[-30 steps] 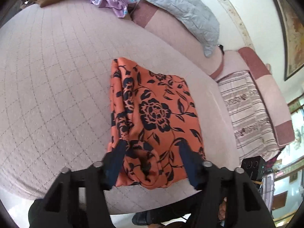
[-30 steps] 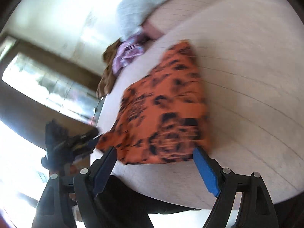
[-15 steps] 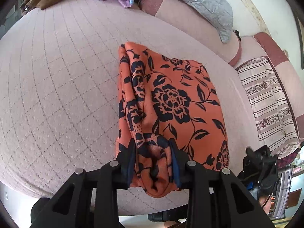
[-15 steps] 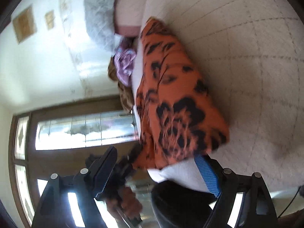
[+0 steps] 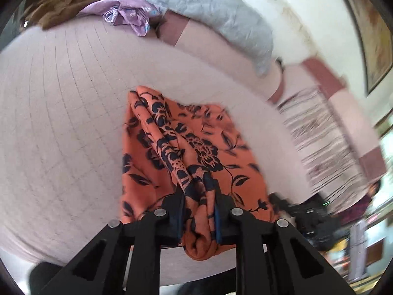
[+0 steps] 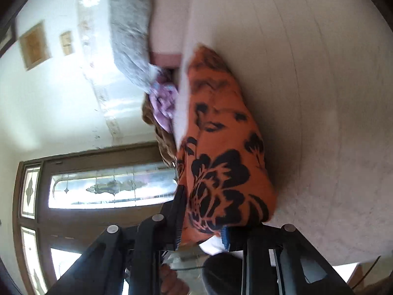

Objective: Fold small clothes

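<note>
The orange floral garment [image 5: 196, 152] is lying partly folded on the quilted bed [image 5: 61, 123], its near edge hanging just past the mattress edge and bunching into a thick roll between the fingers of the left claw [image 5: 198, 196], which is clenching that bunched fold. It looks thin, soft and light, so it is probably going to drape and slide rather than hold a crease; the ridge of gathered cloth running away from the left claw suggests the layers are already shifting under the pull. In the right wrist view the same cloth [image 6: 221, 162] is filling the gap of the right claw [image 6: 203, 231], whose fingers are sitting close on either side of the near corner and seem to be grasping it, though blur is making the contact hard to confirm. The best holds appear to be these two near corners, pinched through all layers so that none slips free. Far ahead of the left claw, a crumpled lilac garment [image 5: 127, 17] and a brown garment [image 5: 68, 7] are waiting at the far edge of the bed, and a grey quilted pillow [image 5: 216, 19] is leaning against the pink headboard [image 5: 176, 29] just right of them.
</note>
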Motion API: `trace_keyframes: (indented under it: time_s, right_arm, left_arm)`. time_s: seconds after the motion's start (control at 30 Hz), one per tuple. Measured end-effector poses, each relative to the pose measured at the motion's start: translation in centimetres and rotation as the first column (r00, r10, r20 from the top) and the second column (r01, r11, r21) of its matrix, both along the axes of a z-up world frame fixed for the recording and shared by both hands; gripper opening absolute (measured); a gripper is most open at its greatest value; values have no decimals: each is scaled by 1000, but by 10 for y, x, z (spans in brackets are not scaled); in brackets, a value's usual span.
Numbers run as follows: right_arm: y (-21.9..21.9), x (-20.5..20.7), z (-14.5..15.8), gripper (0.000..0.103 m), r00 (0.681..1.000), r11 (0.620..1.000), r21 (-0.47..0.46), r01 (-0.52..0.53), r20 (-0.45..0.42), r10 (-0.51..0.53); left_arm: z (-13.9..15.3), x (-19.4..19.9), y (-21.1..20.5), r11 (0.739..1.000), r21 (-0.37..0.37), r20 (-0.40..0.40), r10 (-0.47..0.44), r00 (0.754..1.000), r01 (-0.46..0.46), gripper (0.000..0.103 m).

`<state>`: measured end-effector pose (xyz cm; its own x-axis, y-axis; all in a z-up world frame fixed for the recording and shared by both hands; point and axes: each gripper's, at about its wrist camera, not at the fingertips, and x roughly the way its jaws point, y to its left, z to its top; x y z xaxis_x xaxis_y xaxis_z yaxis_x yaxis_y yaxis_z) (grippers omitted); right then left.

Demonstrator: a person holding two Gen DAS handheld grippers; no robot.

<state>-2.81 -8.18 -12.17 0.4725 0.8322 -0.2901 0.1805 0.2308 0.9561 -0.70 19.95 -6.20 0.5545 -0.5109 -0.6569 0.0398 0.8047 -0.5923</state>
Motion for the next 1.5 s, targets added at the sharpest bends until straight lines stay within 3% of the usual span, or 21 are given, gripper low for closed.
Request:
trace_keyframes:
  time_s: [0.03, 0.1, 0.13, 0.2, 0.3, 0.33, 0.43, 0.57, 0.7, 0.8, 0.83, 0.9, 1.07, 1.17, 1.27, 1.37, 1.43, 1.5]
  right_arm:
    - [-6, 2, -1, 25, 1000, 1000, -3, 5, 6, -5]
    - [-13, 3, -15, 26, 999, 1000, -7, 10, -39, -11]
    - [-11, 1, -26, 26, 997, 1000, -3, -11, -78, 10]
    - [-8, -5, -41, 32, 991, 999, 6, -39, -125, 39]
    - [-11, -9, -38, 50, 994, 998, -3, -70, -89, 69]
    - [-13, -8, -35, 65, 994, 996, 10, -90, -68, 90]
    - [-18, -8, -19, 75, 989, 988, -45, -145, -36, 143]
    - [-29, -18, -3, 77, 979, 970, -139, -200, 1, 202]
    - [-44, -29, -3, 77, 980, 964, -180, -195, 1, 198]
    - [-48, -31, -5, 77, 985, 968, -187, -169, -5, 171]
    - [-51, -31, -5, 77, 986, 968, -189, -162, -3, 165]
    - [-56, -28, -3, 77, 988, 970, -190, -149, 2, 152]
    - [-54, -15, 13, 80, 984, 960, -231, -160, 41, 174]
    - [-52, 3, 25, 82, 982, 953, -260, -154, 65, 177]
    - [-48, 24, 35, 83, 980, 943, -301, -142, 90, 177]
    - [-39, 46, 34, 83, 979, 934, -322, -157, 74, 190]
    - [-30, 61, 31, 83, 975, 925, -336, -178, 63, 211]
    - [-22, 71, 27, 83, 973, 920, -340, -194, 52, 225]
  left_arm:
    - [-17, 2, 3, 1000, -15, -42, 14, 999, -15, 20]
    - [-61, 7, 4, 997, 62, -174, 46, 984, -35, 19]
    - [-77, 6, 6, 998, 59, -187, 43, 981, -32, 20]
    - [-76, -1, 16, 998, -12, -161, 62, 985, -65, 20]
    - [-67, -2, 9, 997, 67, -133, 46, 990, -37, 21]
    - [-69, -2, 7, 997, 75, -136, 39, 990, -29, 21]
    - [-71, 2, 12, 998, 38, -154, 47, 987, -42, 21]
    - [-58, 5, 8, 998, 52, -133, 39, 990, -32, 21]
    - [-30, 6, -1, 988, 154, -40, 28, 999, -22, 15]
    - [-51, 11, 10, 985, 168, -93, 65, 994, -48, 14]
    - [-68, 12, 16, 987, 153, -127, 76, 989, -56, 14]
    - [-69, 9, 27, 993, 84, -121, 92, 988, -82, 14]
    - [-62, 10, 15, 986, 163, -120, 59, 991, -39, 17]
    - [-51, 12, 20, 986, 154, -148, 84, 985, -61, 31]
    - [-24, 15, 25, 983, 162, -77, 97, 992, -84, 36]
    - [-4, 35, 19, 981, 181, -13, 72, 997, -68, 50]
    - [-15, 61, 11, 971, 238, -49, 39, 998, -27, 53]
    - [-35, 84, 11, 970, 243, -115, 43, 992, -14, 52]
